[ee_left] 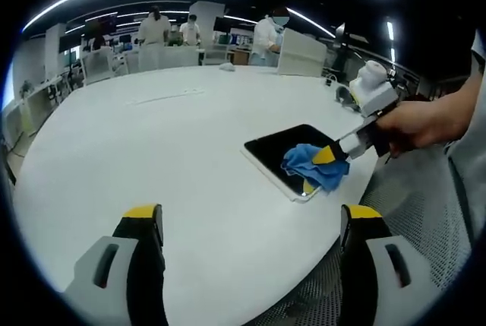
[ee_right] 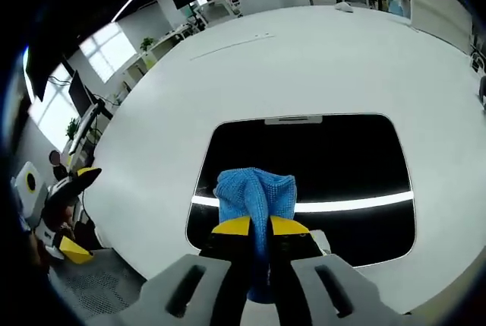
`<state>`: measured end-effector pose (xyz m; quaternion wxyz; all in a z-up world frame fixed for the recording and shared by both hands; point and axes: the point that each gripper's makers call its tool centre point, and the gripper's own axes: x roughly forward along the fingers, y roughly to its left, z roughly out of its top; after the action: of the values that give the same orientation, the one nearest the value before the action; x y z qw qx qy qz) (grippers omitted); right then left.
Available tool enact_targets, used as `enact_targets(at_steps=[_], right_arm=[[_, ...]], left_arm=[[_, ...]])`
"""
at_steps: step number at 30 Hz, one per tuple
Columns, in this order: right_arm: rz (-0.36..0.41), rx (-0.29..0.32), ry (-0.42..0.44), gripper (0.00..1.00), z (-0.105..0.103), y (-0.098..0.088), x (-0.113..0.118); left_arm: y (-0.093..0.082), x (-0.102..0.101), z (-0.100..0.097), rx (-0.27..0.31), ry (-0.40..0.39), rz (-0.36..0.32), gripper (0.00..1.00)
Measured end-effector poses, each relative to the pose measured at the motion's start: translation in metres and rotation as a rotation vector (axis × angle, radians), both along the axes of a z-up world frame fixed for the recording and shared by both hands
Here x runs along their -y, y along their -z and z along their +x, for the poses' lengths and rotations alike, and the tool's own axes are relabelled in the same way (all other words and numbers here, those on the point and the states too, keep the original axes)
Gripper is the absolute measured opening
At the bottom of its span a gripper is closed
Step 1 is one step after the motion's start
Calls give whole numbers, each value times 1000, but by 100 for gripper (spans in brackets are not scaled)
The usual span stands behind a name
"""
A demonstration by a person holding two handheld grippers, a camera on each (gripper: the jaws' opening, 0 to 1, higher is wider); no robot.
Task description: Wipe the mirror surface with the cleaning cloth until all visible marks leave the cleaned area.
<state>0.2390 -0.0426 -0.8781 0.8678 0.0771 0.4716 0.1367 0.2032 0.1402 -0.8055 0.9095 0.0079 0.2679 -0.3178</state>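
Ahead of both grippers, a broad white round table (ee_left: 175, 151), seen again in the right gripper view (ee_right: 304, 60) stretching away past the jaws. Far beyond it, an open office with desks, white partitions and several people standing (ee_left: 156, 30).

On the table near its edge, a dark rectangular mirror with rounded corners and a pale frame (ee_left: 282, 150); directly in front of the right gripper (ee_right: 260, 226) and lying flat, its black surface (ee_right: 334, 159) crossed by the bright reflection of a ceiling light strip. Ahead and to the right of the left gripper (ee_left: 250, 223), well apart from its jaws.

Bunched on the mirror, a blue cleaning cloth (ee_right: 257, 189), pinched between the yellow-tipped jaws of the right gripper, jaws drawn close together with the fabric passing down between them. In the left gripper view the same cloth (ee_left: 313, 165) pressed against the near corner of the mirror under the right gripper (ee_left: 332, 154), held by a person's hand (ee_left: 414, 125) reaching in from the right.

Left gripper jaws spread wide apart, nothing between them, hovering over bare tabletop close to the table edge. Also visible at the left margin of the right gripper view (ee_right: 68, 216), off the table edge, above grey mesh-patterned flooring (ee_right: 99, 284).

At the far end of the table, a small pale object (ee_right: 345, 7), too small to identify.
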Motion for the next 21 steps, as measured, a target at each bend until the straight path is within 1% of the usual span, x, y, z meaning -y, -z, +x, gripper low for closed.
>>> enact_targets(at_steps=[7, 14, 20, 21], right_arm=[[21, -9, 1, 2, 1, 0, -14], [26, -4, -22, 2, 3, 0, -30], [29, -1, -32, 2, 2, 0, -39], [29, -1, -48, 2, 1, 0, -42]], left_arm=[[2, -1, 0, -4, 5, 9, 97], [2, -1, 0, -5, 5, 15, 96], [1, 0, -1, -4, 9, 17, 96], [2, -1, 0, -5, 8, 17, 96]])
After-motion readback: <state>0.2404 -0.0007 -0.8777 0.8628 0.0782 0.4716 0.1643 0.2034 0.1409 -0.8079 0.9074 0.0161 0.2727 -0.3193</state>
